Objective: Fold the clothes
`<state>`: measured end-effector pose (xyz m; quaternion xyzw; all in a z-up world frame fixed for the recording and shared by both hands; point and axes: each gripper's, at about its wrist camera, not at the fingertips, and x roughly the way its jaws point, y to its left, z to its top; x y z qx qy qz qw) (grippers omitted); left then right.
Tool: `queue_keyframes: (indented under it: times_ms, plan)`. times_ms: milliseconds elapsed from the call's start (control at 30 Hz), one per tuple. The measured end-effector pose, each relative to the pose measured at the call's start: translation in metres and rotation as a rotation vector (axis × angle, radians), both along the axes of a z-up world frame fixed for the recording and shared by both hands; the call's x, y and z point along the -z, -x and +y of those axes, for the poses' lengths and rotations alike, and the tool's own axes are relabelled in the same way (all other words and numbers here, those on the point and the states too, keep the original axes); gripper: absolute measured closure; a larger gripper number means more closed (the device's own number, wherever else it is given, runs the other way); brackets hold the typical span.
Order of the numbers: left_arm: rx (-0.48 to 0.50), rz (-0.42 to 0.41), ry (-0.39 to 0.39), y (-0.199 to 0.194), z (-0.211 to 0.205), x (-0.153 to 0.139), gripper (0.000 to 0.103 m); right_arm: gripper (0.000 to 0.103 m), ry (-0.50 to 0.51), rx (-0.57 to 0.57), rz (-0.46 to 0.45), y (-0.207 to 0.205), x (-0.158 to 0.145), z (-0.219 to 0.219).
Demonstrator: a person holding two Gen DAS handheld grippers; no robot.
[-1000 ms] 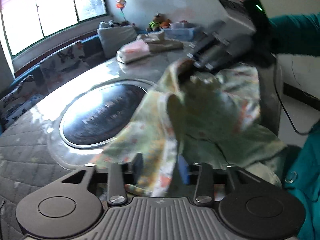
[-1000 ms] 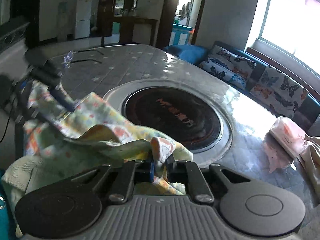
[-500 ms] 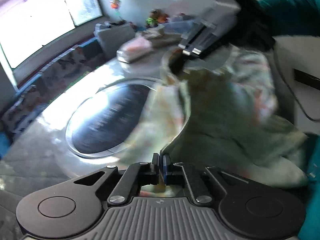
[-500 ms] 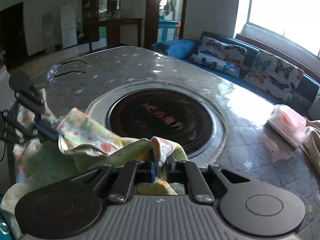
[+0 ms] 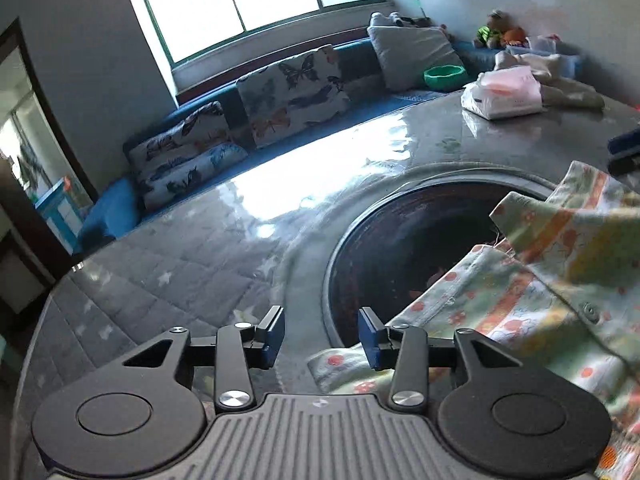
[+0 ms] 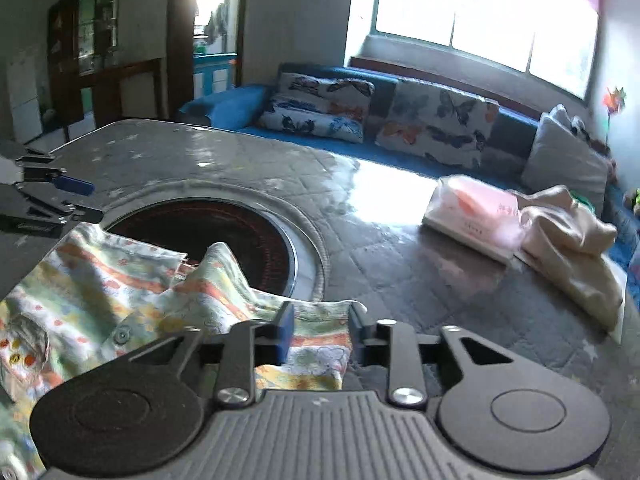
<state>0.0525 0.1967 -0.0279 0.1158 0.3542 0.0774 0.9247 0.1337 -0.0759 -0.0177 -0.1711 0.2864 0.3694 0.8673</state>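
Both grippers' jaws have just been opening and now stand apart, the left gripper (image 5: 321, 334) empty, the right gripper (image 6: 320, 330) straddling the unpinched hem of the floral garment (image 6: 120, 292) draped over the counter's (image 6: 400, 264) dark round inset (image 6: 224, 236), so the loose, rumpled fold may spring open, or snag a withdrawing jaw.

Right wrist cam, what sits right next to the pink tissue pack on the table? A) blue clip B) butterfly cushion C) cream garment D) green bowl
C: a crumpled cream garment lies against the pink tissue pack on the quilted table.
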Motion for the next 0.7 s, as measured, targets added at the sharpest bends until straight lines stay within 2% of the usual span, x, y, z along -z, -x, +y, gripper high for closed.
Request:
queue_keyframes:
  times_ms: [167, 300, 400, 467, 533, 700]
  plan:
    - [0.095, 0.012, 0.104, 0.015, -0.027, -0.001, 0.060, 0.073, -0.013, -0.111, 0.076, 0.007, 0.005, 0.014]
    - [0.191, 0.052, 0.170, 0.024, -0.054, 0.007, 0.060, 0.073, -0.007, -0.142, 0.139, 0.001, 0.022, 0.035]
    - [0.230, 0.071, 0.181, 0.025, -0.071, 0.014, 0.059, 0.072, 0.006, -0.122, 0.161, -0.008, 0.032, 0.041]
    - [0.226, 0.065, 0.200, 0.021, -0.071, 0.015, 0.059, 0.063, -0.005, -0.095, 0.143, -0.015, 0.036, 0.037]
    - [0.216, 0.061, 0.219, 0.017, -0.068, 0.016, 0.059, 0.061, -0.035, -0.063, 0.146, -0.023, 0.035, 0.030]
    - [0.188, 0.053, 0.242, 0.014, -0.063, 0.017, 0.056, 0.064, -0.149, 0.047, 0.190, -0.044, 0.029, 0.002]
